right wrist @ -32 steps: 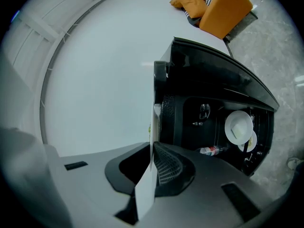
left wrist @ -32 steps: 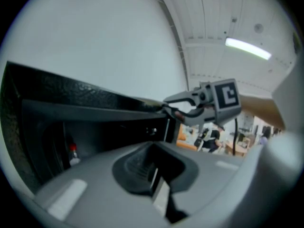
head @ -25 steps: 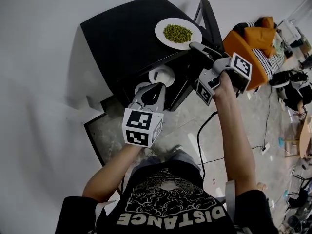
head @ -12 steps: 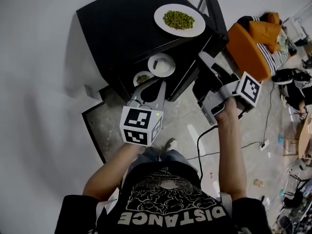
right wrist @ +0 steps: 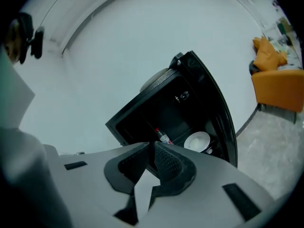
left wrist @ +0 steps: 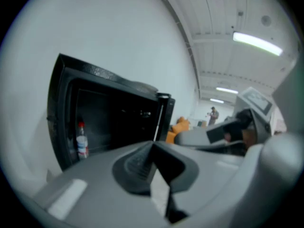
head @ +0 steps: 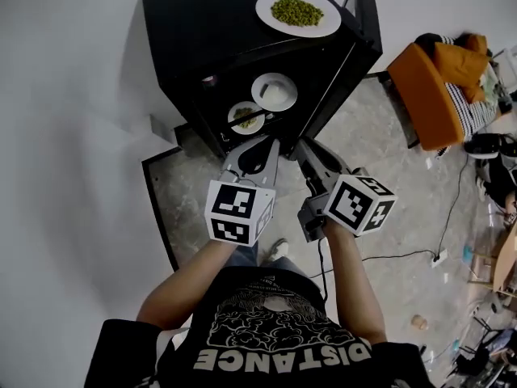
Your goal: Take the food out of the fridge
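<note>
With nothing between them, the jaws of the left gripper (left wrist: pixel 152 145) are pressed together and those of the right gripper (right wrist: pixel 154 145) have just been closing until their tips meet, both just before the open black fridge (head: pixel 202 31), which holds a white bowl (head: pixel 275 91) and a dish of greens (head: pixel 245 116) inside and carries a plate of peas (head: pixel 297 11) on top.

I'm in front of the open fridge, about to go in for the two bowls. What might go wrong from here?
1. The plain white bowl and the bowl of greens sit close together; reaching for one may knock the other.
2. The bottle stands upright at the compartment's side, so a wide sweep could tip it.
3. The plate of green food lies near the edge on top of the fridge; a bump might shift it.
</note>
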Available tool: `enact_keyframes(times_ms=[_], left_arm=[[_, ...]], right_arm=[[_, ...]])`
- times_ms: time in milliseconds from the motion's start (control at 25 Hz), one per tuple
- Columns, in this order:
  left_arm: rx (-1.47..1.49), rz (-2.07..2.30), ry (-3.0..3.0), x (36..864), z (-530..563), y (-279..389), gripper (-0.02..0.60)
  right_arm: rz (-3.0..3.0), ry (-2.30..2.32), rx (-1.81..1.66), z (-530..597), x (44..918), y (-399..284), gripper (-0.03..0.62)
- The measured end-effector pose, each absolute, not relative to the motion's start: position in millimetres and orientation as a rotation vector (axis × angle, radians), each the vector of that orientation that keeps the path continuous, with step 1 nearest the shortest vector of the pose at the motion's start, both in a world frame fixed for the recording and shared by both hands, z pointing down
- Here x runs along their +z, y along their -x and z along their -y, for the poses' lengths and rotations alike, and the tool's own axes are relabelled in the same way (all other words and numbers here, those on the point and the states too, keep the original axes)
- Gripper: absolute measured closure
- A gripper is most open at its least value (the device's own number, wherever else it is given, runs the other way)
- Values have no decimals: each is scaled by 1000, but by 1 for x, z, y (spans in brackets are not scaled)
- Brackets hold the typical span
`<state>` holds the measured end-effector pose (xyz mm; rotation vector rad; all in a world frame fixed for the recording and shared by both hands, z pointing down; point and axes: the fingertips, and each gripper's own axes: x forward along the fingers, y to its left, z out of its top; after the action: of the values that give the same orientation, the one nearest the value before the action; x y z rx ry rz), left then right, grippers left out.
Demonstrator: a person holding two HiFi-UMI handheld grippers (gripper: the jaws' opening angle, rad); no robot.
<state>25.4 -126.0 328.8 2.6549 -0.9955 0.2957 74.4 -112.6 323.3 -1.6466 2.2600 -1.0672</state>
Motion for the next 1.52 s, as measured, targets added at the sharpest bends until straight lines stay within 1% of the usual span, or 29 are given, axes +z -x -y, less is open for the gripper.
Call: enact_keyframes(times_ms=[400, 720, 1040, 1520], left_arm=[[304, 1164, -2573, 338, 62, -17, 580], [302, 1182, -2593, 332, 45, -20, 580], [326, 1177, -2587, 343, 58, -20, 580], [437, 1030, -2644, 386, 127, -43, 580]], right_arm=[[-2584, 1835, -773, 53, 344, -54, 576], [-2615, 1811, -749, 39, 343, -52, 576], [-2503, 1763, -878, 53, 360, -57, 575], [-2090, 1689, -1113, 137, 428, -96, 574]])
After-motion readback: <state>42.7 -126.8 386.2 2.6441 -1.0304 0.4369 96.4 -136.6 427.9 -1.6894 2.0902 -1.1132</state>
